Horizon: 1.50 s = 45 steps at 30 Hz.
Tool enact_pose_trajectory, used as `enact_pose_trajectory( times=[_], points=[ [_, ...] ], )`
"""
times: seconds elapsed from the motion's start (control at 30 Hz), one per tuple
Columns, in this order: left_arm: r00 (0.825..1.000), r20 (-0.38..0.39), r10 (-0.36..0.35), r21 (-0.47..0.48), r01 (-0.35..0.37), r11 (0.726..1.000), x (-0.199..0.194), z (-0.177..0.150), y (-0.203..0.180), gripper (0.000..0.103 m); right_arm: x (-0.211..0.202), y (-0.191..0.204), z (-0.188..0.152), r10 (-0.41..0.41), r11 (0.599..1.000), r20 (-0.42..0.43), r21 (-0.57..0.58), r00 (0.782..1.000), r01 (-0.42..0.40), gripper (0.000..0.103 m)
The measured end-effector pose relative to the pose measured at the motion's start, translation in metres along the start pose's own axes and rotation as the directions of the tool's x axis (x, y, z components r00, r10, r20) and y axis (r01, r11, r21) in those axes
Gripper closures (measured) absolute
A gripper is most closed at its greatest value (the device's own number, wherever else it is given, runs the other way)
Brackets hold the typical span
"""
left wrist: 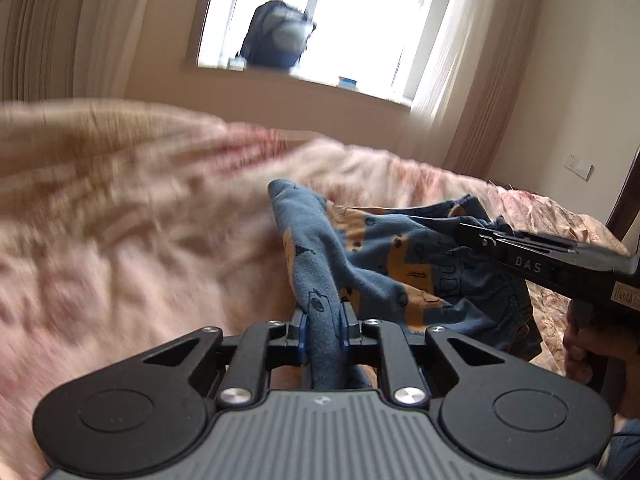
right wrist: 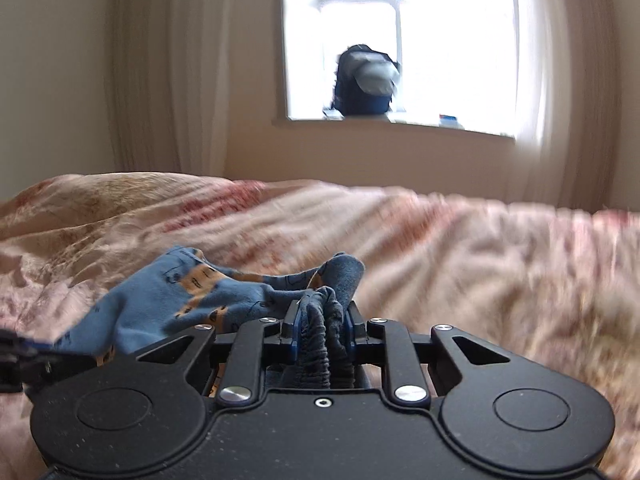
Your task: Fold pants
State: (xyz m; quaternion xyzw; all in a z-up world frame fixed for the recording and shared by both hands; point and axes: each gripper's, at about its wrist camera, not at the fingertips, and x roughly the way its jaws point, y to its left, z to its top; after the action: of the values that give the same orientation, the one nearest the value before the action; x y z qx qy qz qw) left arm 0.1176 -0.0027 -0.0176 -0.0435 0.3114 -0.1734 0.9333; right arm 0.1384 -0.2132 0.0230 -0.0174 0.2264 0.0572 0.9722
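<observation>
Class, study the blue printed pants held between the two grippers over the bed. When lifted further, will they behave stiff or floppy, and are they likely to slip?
The pants probably stay floppy: they sag and crumple between the left gripper and the right gripper. They look light, thin knit. Slipping seems unlikely, since bunched fabric fills both grips.

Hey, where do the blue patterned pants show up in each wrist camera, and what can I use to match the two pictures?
Left wrist view: the blue pants lie centre to right on the pink bedspread, one fold clamped in the left gripper.
Right wrist view: the pants lie left of centre, their gathered waistband clamped in the right gripper.
Shared landmark: the dark backpack on the windowsill, also at.
</observation>
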Motion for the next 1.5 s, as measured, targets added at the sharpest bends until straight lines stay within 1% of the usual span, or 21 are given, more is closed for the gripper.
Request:
enact_pose_trajectory(
  times=[0.1, 0.2, 0.3, 0.43, 0.5, 0.63, 0.73, 0.97, 1.03, 1.07, 1.1, 1.13, 1.17, 1.2, 1.23, 1.27, 1.3, 1.33, 1.37, 1.43, 1.5],
  points=[
    [0.997, 0.071, 0.031, 0.004, -0.031, 1.000, -0.015, 0.010, 0.007, 0.086, -0.002, 0.015, 0.017, 0.017, 0.999, 0.054, -0.038, 0.998, -0.015, 0.082],
    [0.992, 0.108, 0.071, -0.039, -0.067, 0.997, -0.019, 0.020, 0.022, 0.086, 0.009, 0.024, 0.033, 0.040, 0.999, 0.079, -0.024, 0.996, -0.038, 0.082],
    [0.983, 0.140, 0.116, -0.033, -0.113, 0.993, -0.015, 0.025, 0.032, 0.086, 0.027, 0.036, 0.047, 0.065, 0.997, 0.090, -0.052, 0.994, -0.060, 0.082],
    [0.983, 0.122, 0.134, -0.033, -0.131, 0.991, 0.007, 0.023, 0.052, 0.086, 0.063, 0.050, 0.052, 0.081, 0.995, 0.046, -0.067, 0.996, -0.078, 0.082],
    [0.984, 0.100, 0.145, -0.022, -0.143, 0.989, 0.018, 0.017, 0.062, 0.086, 0.085, 0.054, 0.045, 0.092, 0.993, 0.003, -0.072, 0.996, -0.091, 0.082],
    [0.989, 0.036, 0.140, -0.062, -0.138, 0.989, 0.033, 0.008, 0.075, 0.086, 0.115, 0.057, 0.026, 0.081, 0.992, -0.064, -0.089, 0.995, -0.087, 0.081],
    [0.990, 0.039, 0.139, -0.052, -0.137, 0.989, 0.030, 0.008, 0.074, 0.086, 0.118, 0.048, 0.021, 0.102, 0.993, -0.064, -0.051, 0.993, -0.105, 0.081],
    [0.990, 0.024, 0.136, -0.079, -0.134, 0.988, 0.037, 0.009, 0.081, 0.085, 0.116, 0.047, 0.022, 0.120, 0.990, -0.061, -0.061, 0.991, -0.123, 0.080],
    [0.991, 0.021, 0.135, -0.084, -0.133, 0.988, 0.037, 0.010, 0.081, 0.083, 0.116, 0.047, 0.023, 0.117, 0.991, -0.062, -0.061, 0.991, -0.121, 0.077],
    [0.991, 0.019, 0.136, -0.086, -0.133, 0.987, 0.036, 0.010, 0.081, 0.080, 0.115, 0.047, 0.023, 0.113, 0.992, -0.063, -0.058, 0.992, -0.116, 0.075],
    [0.990, 0.018, 0.140, -0.090, -0.138, 0.986, 0.036, 0.011, 0.081, 0.072, 0.114, 0.046, 0.023, 0.111, 0.992, -0.061, -0.056, 0.992, -0.114, 0.069],
    [0.990, 0.015, 0.138, -0.093, -0.136, 0.986, 0.035, 0.011, 0.082, 0.066, 0.112, 0.046, 0.024, 0.104, 0.993, -0.060, -0.054, 0.993, -0.107, 0.057],
    [0.990, 0.017, 0.138, -0.099, -0.136, 0.986, 0.034, 0.012, 0.081, 0.051, 0.108, 0.046, 0.024, 0.102, 0.993, -0.055, -0.051, 0.993, -0.105, 0.050],
    [0.990, 0.027, 0.140, -0.104, -0.137, 0.985, 0.030, 0.012, 0.080, 0.032, 0.103, 0.045, 0.024, 0.103, 0.993, -0.047, -0.048, 0.994, -0.106, 0.037],
    [0.988, 0.045, 0.145, -0.110, -0.139, 0.984, 0.026, 0.013, 0.079, 0.026, 0.098, 0.045, 0.025, 0.105, 0.993, -0.041, -0.046, 0.994, -0.107, 0.032],
    [0.987, 0.068, 0.148, -0.113, -0.140, 0.984, 0.020, 0.013, 0.077, 0.019, 0.091, 0.046, 0.025, 0.108, 0.993, -0.035, -0.046, 0.993, -0.110, 0.032],
    [0.985, 0.085, 0.150, -0.113, -0.140, 0.984, 0.014, 0.015, 0.074, 0.014, 0.084, 0.047, 0.026, 0.111, 0.992, -0.027, -0.050, 0.993, -0.113, 0.029],
    [0.983, 0.099, 0.152, -0.109, -0.141, 0.984, 0.007, 0.016, 0.071, 0.012, 0.075, 0.049, 0.027, 0.112, 0.992, -0.014, -0.053, 0.994, -0.113, 0.022],
    [0.981, 0.113, 0.157, -0.105, -0.145, 0.984, 0.000, 0.017, 0.068, 0.008, 0.065, 0.050, 0.029, 0.112, 0.992, 0.006, -0.051, 0.994, -0.112, 0.018],
    [0.972, 0.150, 0.179, -0.098, -0.165, 0.981, -0.017, 0.017, 0.061, 0.002, 0.044, 0.050, 0.032, 0.113, 0.993, 0.046, -0.036, 0.993, -0.111, 0.006],
    [0.959, 0.197, 0.202, -0.093, -0.187, 0.978, -0.034, 0.016, 0.053, 0.000, 0.021, 0.051, 0.036, 0.110, 0.994, 0.084, -0.027, 0.990, -0.109, 0.002]
  ],
)
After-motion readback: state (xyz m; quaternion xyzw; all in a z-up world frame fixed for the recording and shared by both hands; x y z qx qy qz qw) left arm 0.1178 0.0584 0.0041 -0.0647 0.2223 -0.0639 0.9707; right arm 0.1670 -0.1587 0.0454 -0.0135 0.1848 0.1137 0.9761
